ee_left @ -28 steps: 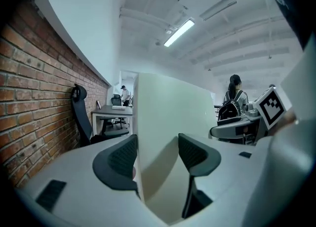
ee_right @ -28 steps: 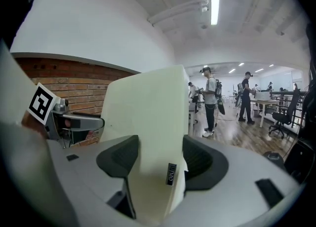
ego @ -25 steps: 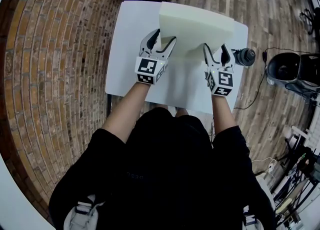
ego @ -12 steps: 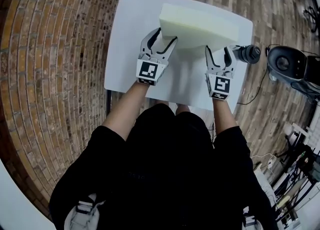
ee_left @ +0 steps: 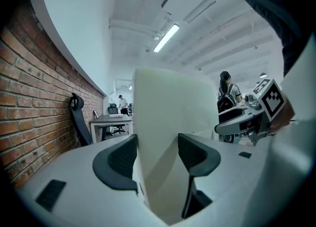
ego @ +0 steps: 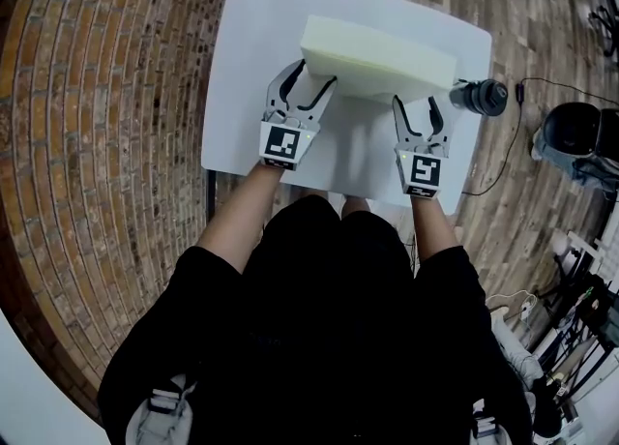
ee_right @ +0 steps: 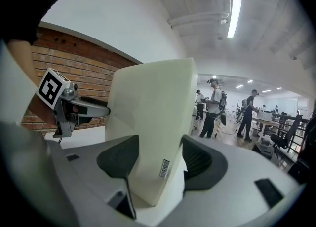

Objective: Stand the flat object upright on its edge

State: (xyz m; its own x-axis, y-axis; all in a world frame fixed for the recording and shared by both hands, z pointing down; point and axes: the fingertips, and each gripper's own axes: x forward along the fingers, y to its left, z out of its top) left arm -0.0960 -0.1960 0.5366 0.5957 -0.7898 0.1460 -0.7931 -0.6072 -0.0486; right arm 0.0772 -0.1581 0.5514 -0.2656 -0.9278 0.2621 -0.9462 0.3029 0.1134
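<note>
foam slab — in left claw, right claw; table contact unclear

Bright, even ceiling strip lighting, soft shadows, strong fisheye distortion, dark corners

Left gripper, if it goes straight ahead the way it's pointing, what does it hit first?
The foam slab. It sits between the left gripper's jaws, which press on its sides, so a push forward would likely just slide the jaws further onto it.
</note>
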